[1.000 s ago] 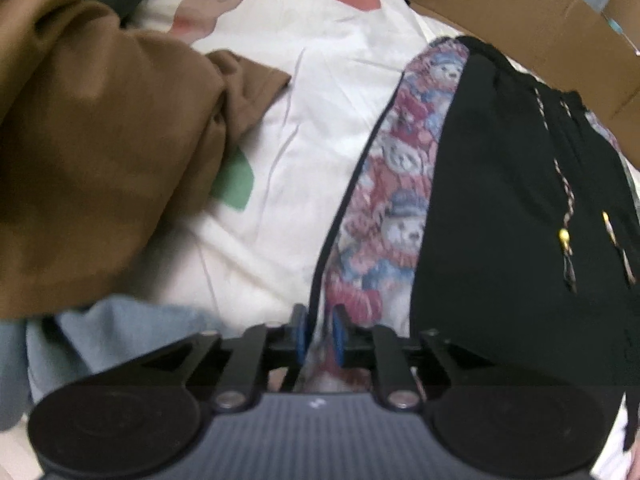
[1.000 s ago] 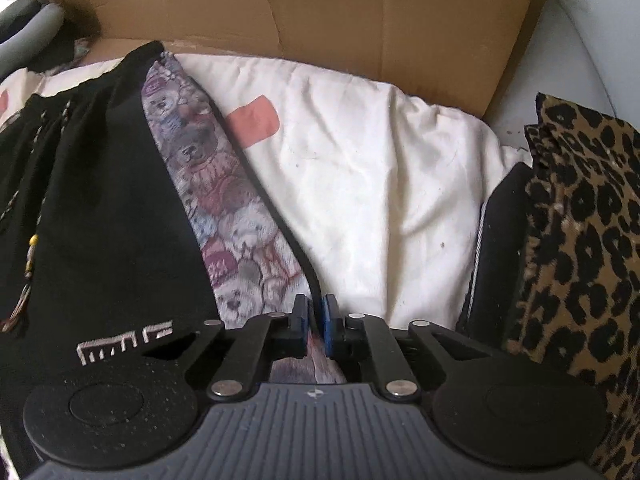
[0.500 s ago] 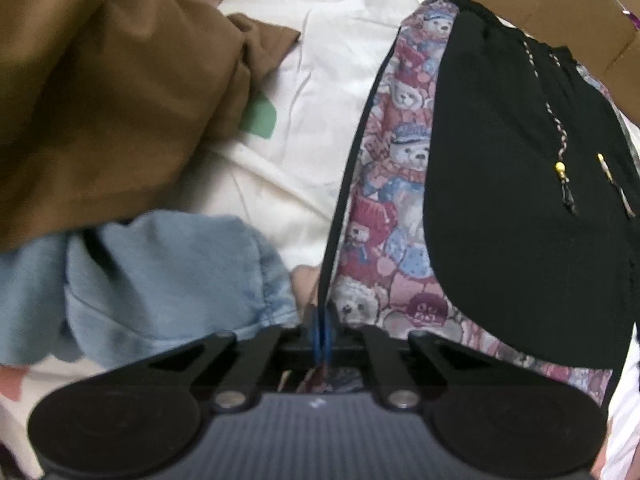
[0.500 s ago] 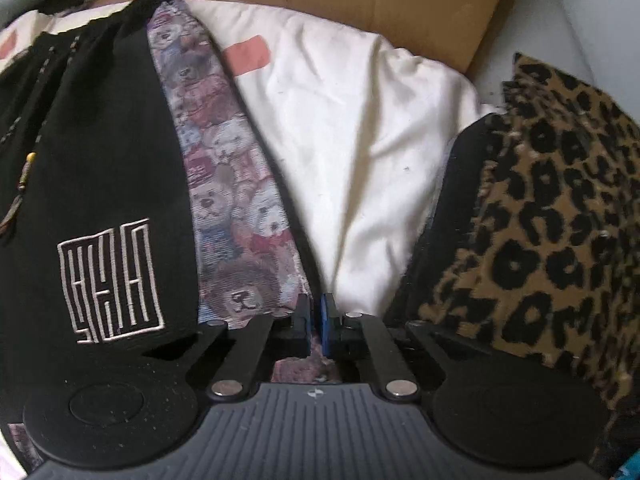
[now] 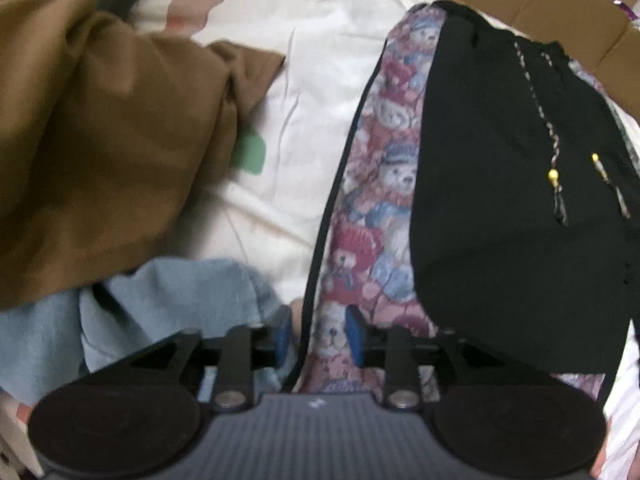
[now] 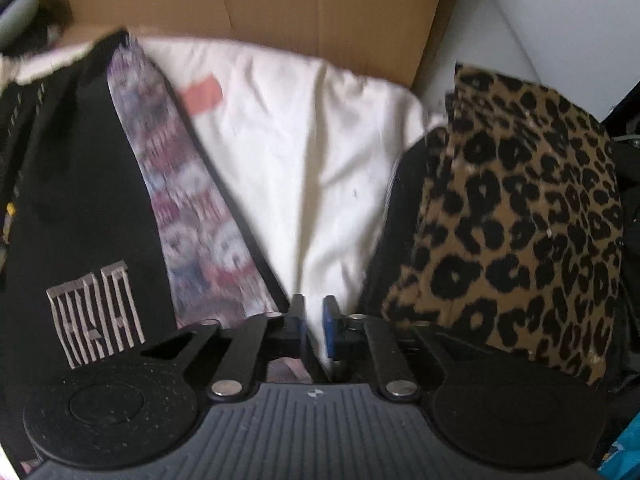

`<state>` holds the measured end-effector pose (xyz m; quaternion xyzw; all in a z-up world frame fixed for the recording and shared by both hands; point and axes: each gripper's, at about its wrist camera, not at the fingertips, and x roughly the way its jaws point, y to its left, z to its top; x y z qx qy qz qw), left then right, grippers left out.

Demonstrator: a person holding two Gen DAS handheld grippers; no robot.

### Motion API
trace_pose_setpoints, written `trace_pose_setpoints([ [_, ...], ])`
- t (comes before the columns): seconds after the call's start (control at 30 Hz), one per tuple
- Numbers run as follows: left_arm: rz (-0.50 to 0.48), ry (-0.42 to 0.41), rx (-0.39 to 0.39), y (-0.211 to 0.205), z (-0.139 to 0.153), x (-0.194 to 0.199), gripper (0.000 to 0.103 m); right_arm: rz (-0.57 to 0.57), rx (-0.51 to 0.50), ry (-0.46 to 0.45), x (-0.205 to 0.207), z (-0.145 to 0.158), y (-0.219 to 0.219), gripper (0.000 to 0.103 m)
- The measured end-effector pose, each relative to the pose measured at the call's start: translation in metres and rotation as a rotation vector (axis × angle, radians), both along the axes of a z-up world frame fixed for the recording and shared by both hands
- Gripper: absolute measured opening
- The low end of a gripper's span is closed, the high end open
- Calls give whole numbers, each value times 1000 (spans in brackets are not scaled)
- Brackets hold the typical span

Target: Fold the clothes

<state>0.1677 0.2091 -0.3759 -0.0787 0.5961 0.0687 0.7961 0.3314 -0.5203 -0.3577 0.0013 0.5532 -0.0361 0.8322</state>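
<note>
Both tongs are released. The left tongs (image 5: pixel 318 338) straddle the teddy-bear-print edge of the black shorts (image 5: pixel 500 208), which lie on the white sheet (image 6: pixel 304 160). The right tongs (image 6: pixel 315 326) sit just off the shorts' edge; leopard-print fabric (image 6: pixel 520 216) lies at 3 o'clock.

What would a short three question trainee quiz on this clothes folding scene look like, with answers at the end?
1. True or false: the left gripper is open, with the teddy bear trim of the black shorts between its fingers.
2. Which garment lies just right of the right gripper? A) brown shirt B) leopard print garment C) blue denim
3. Fill in: behind the white sheet in the right wrist view stands a ____ box.

Key: 1 true. 2 B, the leopard print garment. 3 cardboard.
</note>
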Motion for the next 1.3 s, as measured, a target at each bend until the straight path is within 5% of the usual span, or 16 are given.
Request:
trace_pose_setpoints([
  [0.03,2,-4,5,0,1,3,34,1,14,-16,1,2,2,30],
  [0.13,44,-33,13,4,3,12,35,33,43,-42,7,4,10,35],
  [1.0,8,-233,-45,-48,-5,129,40,147,122,-164,71,2,39,38],
  [1.3,82,-317,-23,-43,-20,171,40,129,136,-191,108,-16,53,38],
])
